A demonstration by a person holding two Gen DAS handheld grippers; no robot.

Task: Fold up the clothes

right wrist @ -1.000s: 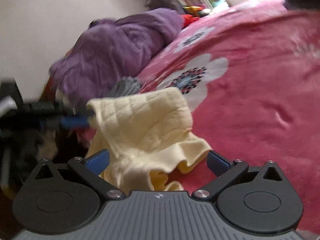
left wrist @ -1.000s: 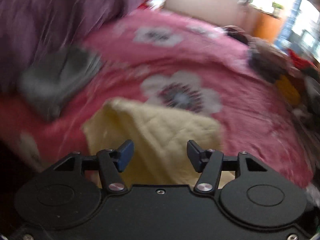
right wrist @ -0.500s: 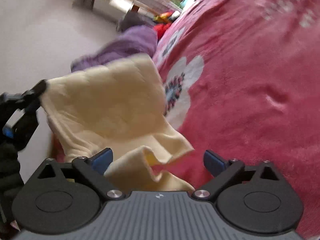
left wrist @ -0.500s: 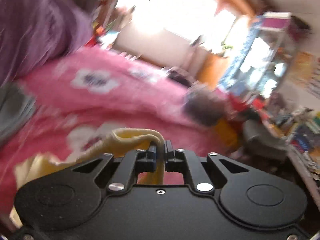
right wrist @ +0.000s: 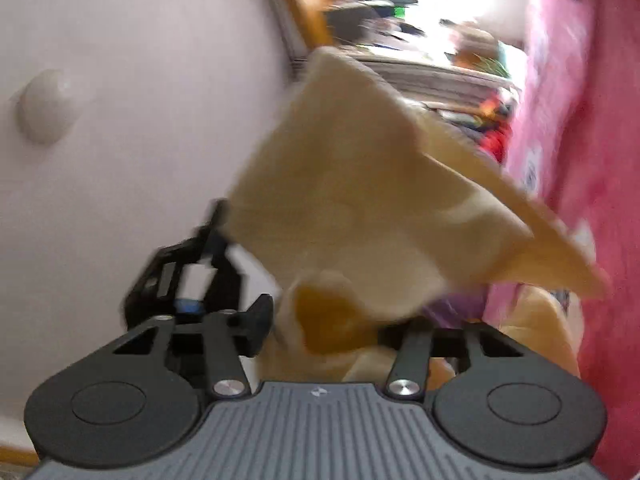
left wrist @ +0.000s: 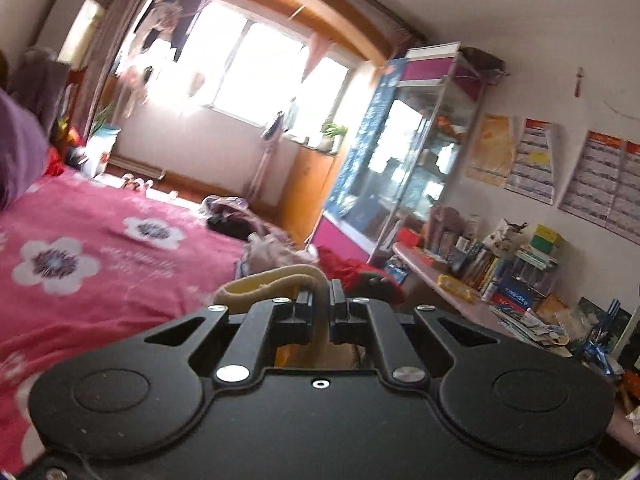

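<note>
Left gripper [left wrist: 320,300] was clamped on a rolled edge of the cream garment [left wrist: 272,280], its jaws nearly together with the cloth between them. Only the left wrist view showed the pink flowered bedspread [left wrist: 100,280], the window [left wrist: 260,68] and a cluttered shelf [left wrist: 460,284]; wall posters [left wrist: 600,176] carried print too small to read. Only the right wrist view showed the garment [right wrist: 360,200] lifted clear of the bed, blurred, hanging from the left gripper [right wrist: 216,220]. Right gripper [right wrist: 328,320] stood wide, cloth draped between its fingers [right wrist: 260,316], ungripped.
</note>
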